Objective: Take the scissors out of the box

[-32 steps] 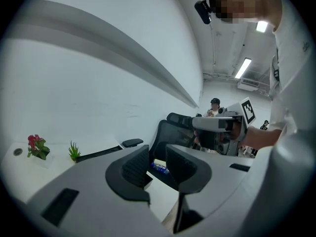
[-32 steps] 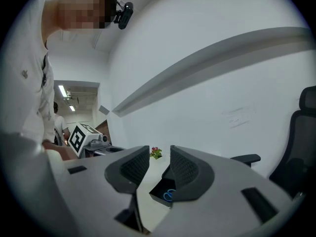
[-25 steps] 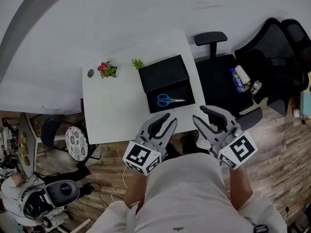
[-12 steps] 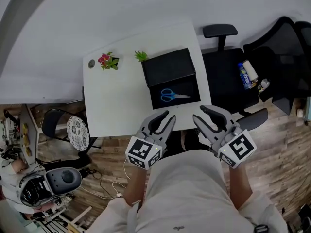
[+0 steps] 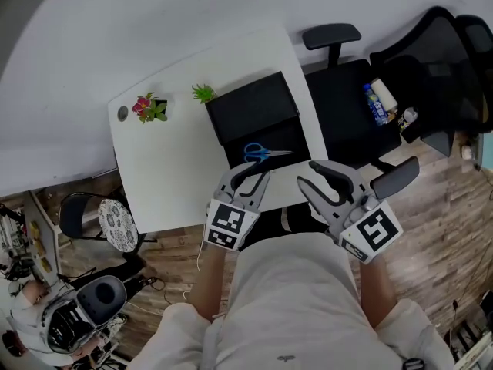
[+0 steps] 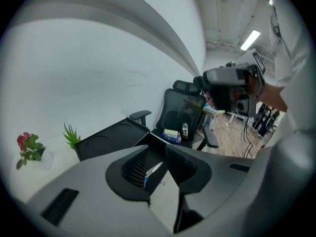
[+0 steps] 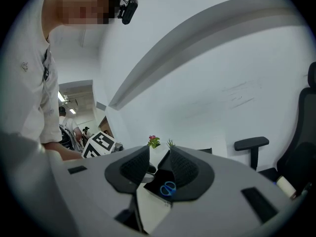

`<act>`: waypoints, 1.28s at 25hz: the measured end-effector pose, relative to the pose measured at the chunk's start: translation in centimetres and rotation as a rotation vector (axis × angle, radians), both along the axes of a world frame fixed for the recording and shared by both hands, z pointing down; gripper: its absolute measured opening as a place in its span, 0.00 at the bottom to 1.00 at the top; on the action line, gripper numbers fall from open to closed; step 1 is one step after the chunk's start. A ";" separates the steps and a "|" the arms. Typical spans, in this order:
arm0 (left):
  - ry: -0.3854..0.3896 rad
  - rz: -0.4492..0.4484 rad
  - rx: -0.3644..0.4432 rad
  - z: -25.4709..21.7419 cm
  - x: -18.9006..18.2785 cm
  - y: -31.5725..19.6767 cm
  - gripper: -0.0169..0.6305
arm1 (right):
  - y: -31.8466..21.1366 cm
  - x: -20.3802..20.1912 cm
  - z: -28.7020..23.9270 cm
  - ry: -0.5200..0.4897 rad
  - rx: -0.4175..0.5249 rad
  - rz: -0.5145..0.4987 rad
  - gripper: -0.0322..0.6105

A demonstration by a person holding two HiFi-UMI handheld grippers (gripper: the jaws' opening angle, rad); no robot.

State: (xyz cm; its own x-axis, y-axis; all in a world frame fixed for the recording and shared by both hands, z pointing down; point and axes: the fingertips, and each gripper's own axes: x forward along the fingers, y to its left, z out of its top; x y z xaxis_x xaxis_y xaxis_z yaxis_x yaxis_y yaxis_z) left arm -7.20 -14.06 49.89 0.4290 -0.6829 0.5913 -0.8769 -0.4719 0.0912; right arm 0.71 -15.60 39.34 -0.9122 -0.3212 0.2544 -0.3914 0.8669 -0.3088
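Over the counter [image 5: 169, 168] edge, approach step: hovering short of the box [image 5: 254, 114], left gripper [image 5: 254, 174] and right gripper [image 5: 306, 174] gaping, empty. Next, likely: reach in, pinch the scissors [image 5: 266, 153].

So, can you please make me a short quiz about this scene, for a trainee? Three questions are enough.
1. True or false: the scissors lie in the open box.
2. The scissors' handles are: A red, B blue, C green.
3. In the head view, which is nearer the scissors: the left gripper or the right gripper?
Key: 1 true; 2 B; 3 the left gripper.
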 end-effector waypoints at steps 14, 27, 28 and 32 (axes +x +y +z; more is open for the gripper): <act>-0.227 0.226 -0.159 7.0 -2.1 -1.8 0.21 | -1.6 -0.4 1.8 0.065 -0.050 0.102 0.26; -0.418 0.444 -0.259 12.0 -2.8 -1.6 0.21 | -1.2 -0.6 3.3 0.095 -0.099 0.174 0.26; -0.442 0.472 -0.263 12.3 -2.7 -1.5 0.21 | -1.3 -0.6 3.4 0.094 -0.104 0.181 0.26; -0.499 0.554 -0.270 13.7 -2.3 -1.4 0.21 | -1.3 -0.4 3.8 0.098 -0.116 0.198 0.26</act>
